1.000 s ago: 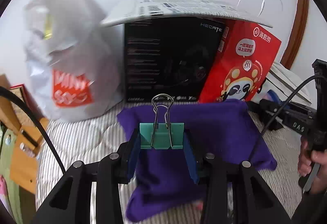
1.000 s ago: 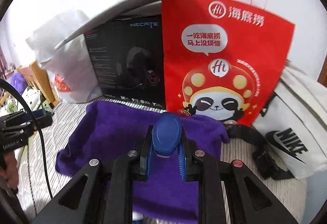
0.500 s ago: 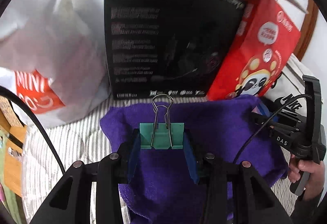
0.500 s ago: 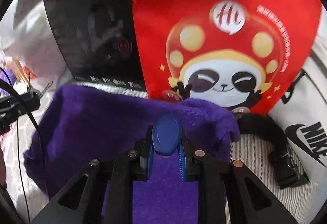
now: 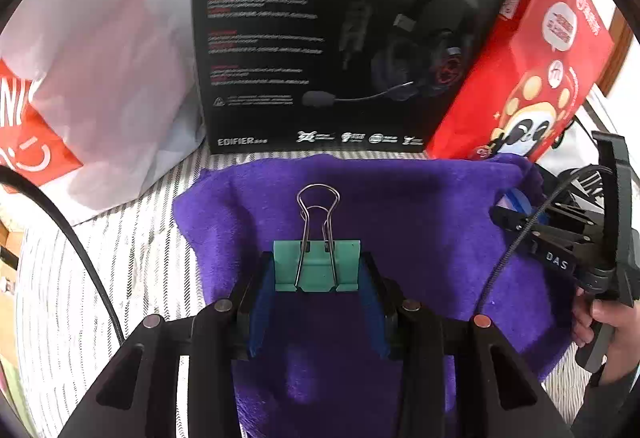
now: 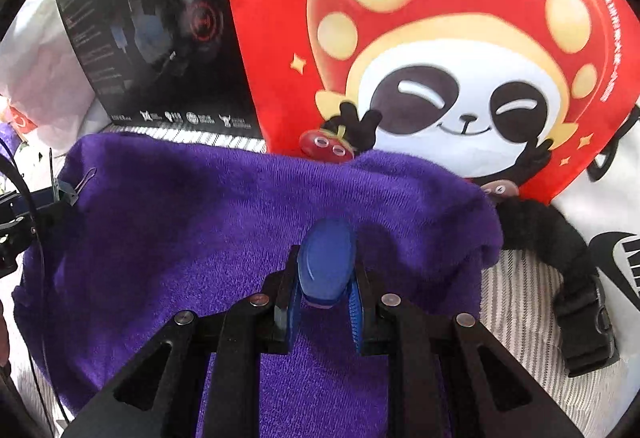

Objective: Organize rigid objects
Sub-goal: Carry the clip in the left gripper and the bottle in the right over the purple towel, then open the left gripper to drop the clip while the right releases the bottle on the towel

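the green clip (image 5: 316,265), a folded sheet-metal binder clip with two wire loop handles standing up, sits clamped by its flat sides between the blue pads of the left gripper (image 5: 316,278); the side grip leaves the handles free and, by judgement, lets the clip be set down flat. the blue object (image 6: 326,262), a smooth rounded plastic piece whose kind cannot be told, is pinched at its lower end between the jaws of the right gripper (image 6: 325,298), closed tight on it, with its domed top projecting forward. both items hang over the purple towel (image 5: 420,206), a soft napped cloth spread as a landing pad on the striped sheet (image 5: 120,238); neither is seen touching it. judged from this, the step in hand is placement of both rigid items on the towel, the clip toward its left part and the blue object toward its right. behind the towel stand a black box (image 5: 320,38) of glossy card, a red bag (image 6: 440,38) with a panda print, and a crumpled white bag (image 5: 100,58). a black strap (image 6: 560,258) lies right of the towel.
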`<state>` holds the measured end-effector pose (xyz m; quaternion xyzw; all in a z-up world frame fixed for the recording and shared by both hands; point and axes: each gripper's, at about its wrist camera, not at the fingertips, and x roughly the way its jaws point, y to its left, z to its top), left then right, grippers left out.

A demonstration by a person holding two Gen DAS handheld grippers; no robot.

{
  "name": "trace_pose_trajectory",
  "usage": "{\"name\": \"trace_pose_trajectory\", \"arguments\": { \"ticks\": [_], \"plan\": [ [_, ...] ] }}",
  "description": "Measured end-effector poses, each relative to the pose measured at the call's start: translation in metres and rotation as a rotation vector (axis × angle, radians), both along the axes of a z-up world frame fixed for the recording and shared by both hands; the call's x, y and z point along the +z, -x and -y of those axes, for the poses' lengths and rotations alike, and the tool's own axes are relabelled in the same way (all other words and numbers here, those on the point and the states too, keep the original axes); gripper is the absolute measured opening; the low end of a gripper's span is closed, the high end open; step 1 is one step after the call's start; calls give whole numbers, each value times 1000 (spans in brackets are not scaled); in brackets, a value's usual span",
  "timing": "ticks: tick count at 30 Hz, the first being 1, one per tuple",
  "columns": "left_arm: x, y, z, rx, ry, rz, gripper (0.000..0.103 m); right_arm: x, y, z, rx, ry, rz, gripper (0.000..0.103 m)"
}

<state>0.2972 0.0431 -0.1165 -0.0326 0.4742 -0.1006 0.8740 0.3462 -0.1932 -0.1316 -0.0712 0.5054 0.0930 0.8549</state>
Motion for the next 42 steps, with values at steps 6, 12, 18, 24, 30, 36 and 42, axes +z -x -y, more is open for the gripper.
{"name": "trace_pose_trajectory", "arguments": {
  "ticks": [6, 12, 18, 24, 30, 36, 42],
  "plan": [
    [-6, -2, -2, 4, -16, -14, 39, -3, -2, -2, 0, 7, -1, 21],
    [-13, -2, 2, 0, -37, -17, 39, -3, -3, -1, 2, 2, -1, 21],
    [-16, -1, 12, -15, -102, -14, 39, -2, -2, 1, 8, -9, -12, 28],
    [-19, 3, 28, -39, -156, -34, 39, 2, 1, -2, 25, 5, -8, 51],
    [-19, 3, 33, -47, -173, -40, 40, 18, 8, -4, 30, 37, 16, 51],
    [-17, 4, 35, -73, -116, -74, 56, 46, 28, -6, 35, 43, 75, 53],
    [3, 22, 40, -67, -152, -60, 57, 80, 63, -7, 21, 71, 151, 55]
  ]
}}
